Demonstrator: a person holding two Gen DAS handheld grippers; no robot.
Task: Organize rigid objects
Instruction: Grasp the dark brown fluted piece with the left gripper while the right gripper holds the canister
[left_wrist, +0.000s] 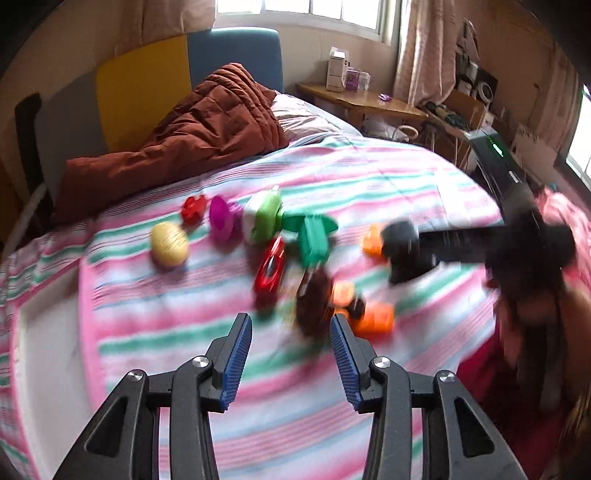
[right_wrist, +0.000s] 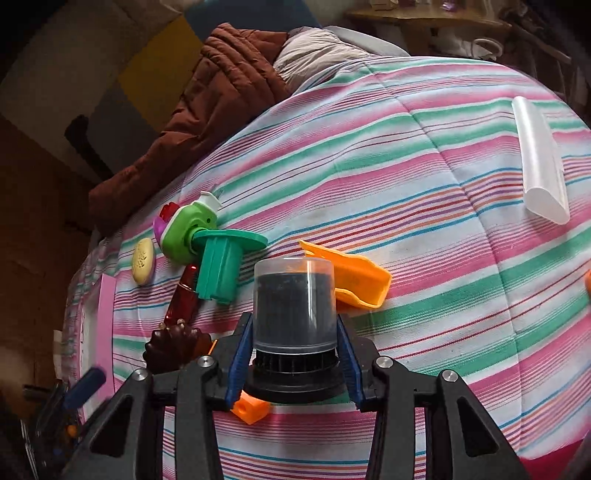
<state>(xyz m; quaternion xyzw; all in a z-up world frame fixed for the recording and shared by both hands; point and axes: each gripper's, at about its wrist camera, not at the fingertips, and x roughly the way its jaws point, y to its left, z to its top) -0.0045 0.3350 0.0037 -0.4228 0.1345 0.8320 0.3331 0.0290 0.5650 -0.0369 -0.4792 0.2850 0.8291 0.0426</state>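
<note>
My right gripper (right_wrist: 293, 319) is shut on a black jar with a clear cap (right_wrist: 294, 295), held upright just above the striped bedsheet (right_wrist: 424, 221). Around it lie an orange scoop (right_wrist: 354, 277), a teal flanged piece (right_wrist: 221, 266), a green and white toy (right_wrist: 192, 229), a yellow oval (right_wrist: 143, 260), a red car (right_wrist: 184, 295), a brown ridged piece (right_wrist: 173, 345) and a small orange block (right_wrist: 251, 410). The left wrist view is blurred. My left gripper (left_wrist: 290, 319) stands open and empty over the sheet, just short of the brown piece (left_wrist: 314, 295) and orange pieces (left_wrist: 373, 317). The jar (left_wrist: 400, 240) shows there too.
A clear plastic tube (right_wrist: 539, 158) lies alone at the far right of the bed. A brown quilt (left_wrist: 192, 125) and a pillow (left_wrist: 303, 114) are heaped at the head. A wooden side table (left_wrist: 362, 99) stands beyond. A person (left_wrist: 535, 280) is blurred at the right edge.
</note>
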